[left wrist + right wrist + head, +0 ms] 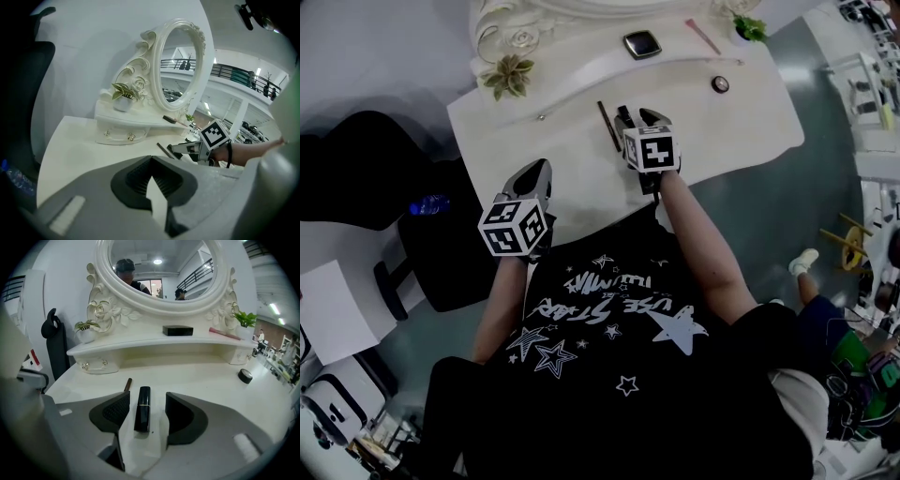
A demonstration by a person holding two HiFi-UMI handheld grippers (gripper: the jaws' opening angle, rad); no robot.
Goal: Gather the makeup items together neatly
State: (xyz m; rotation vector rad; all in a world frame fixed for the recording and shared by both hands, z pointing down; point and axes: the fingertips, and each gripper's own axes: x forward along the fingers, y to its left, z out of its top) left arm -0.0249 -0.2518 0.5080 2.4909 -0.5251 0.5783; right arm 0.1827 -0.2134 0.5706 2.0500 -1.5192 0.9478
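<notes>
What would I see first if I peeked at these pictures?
A big white mirror with carved roses stands at the back of the dressing table. Right in front, a black lipstick lies on the table between the open fingers of the right gripper.

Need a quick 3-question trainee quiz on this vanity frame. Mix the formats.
1. True or false: the right gripper is clamped on the lipstick.
2. Where is the black case? A) on the mirror shelf B) on the floor C) in a gripper
3. Fill in: the left gripper has its jaws ____, with nothing between them.

Key:
1. False: the jaws stand apart and the lipstick lies loose on the table between them.
2. A
3. shut
</notes>
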